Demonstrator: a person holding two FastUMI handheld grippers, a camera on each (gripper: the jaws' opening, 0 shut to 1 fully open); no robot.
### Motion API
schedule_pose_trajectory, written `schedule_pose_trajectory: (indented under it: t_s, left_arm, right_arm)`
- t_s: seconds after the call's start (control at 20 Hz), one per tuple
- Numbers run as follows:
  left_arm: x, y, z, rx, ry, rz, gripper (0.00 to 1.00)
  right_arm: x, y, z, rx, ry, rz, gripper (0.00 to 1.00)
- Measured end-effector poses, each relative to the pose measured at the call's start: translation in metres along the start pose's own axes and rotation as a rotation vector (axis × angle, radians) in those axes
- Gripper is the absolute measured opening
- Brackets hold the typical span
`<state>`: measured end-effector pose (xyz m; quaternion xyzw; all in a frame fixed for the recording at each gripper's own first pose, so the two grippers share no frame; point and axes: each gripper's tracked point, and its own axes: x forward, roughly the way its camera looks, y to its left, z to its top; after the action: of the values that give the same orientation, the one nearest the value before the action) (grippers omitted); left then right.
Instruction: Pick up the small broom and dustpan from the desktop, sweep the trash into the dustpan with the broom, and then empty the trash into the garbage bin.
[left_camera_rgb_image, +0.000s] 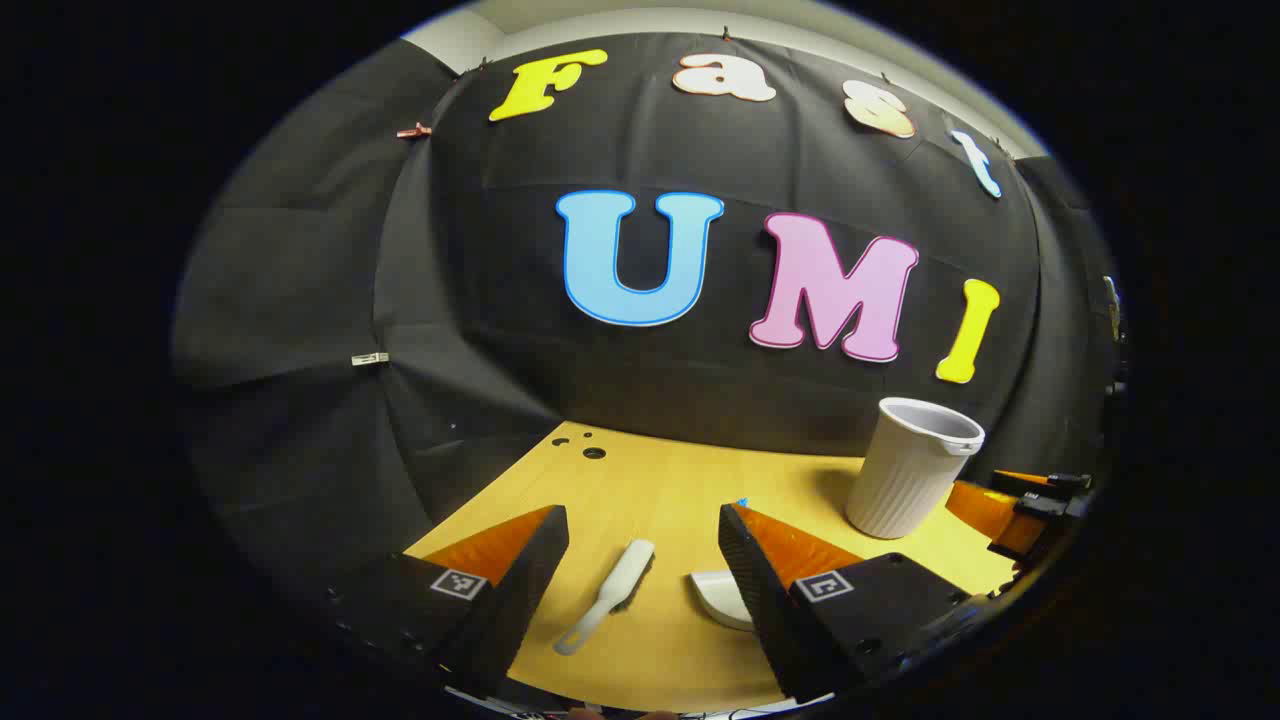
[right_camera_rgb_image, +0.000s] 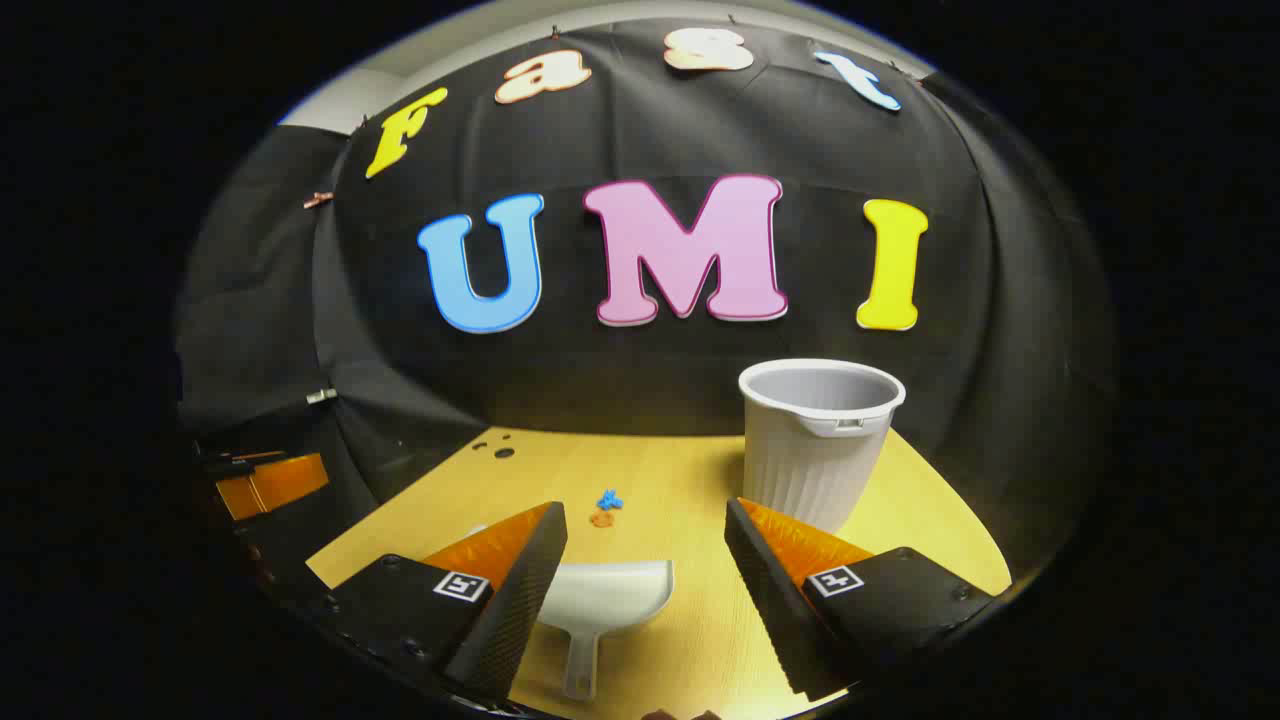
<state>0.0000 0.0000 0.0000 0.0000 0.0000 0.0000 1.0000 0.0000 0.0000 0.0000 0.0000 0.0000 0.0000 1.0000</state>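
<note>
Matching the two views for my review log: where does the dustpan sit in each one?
Left gripper view: the dustpan lies low and right of centre on the desktop, partly hidden behind a finger of the hand-held gripper.
Right gripper view: the dustpan lies bottom centre, handle toward the camera.
Shared landmark: the garbage bin, standing right of the dustpan.

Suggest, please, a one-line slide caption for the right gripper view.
Open right gripper poised above the dustpan on the desktop, trash and garbage bin ahead.
</note>
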Motion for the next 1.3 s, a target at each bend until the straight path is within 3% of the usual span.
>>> schedule_pose_trajectory:
  t_s: [0.2, 0.45, 0.85, 1.3]
  left_arm:
    - [0.014, 0.009, -0.010, 0.038, 0.017, 0.015, 0.96]
    - [0.023, 0.007, -0.038, -0.002, 0.103, -0.055, 0.96]
    - [0.039, 0.030, -0.055, -0.030, 0.130, -0.006, 0.95]
    - [0.069, 0.048, -0.121, -0.017, 0.403, -0.054, 0.95]
  right_arm:
    - [0.008, 0.004, 0.002, 0.021, -0.002, 0.011, 0.99]
    - [0.013, 0.015, -0.007, 0.006, 0.028, 0.032, 0.99]
    - [0.018, 0.024, -0.017, -0.015, 0.072, 0.066, 0.99]
    - [0.029, 0.023, -0.050, 0.006, 0.163, 0.073, 0.99]
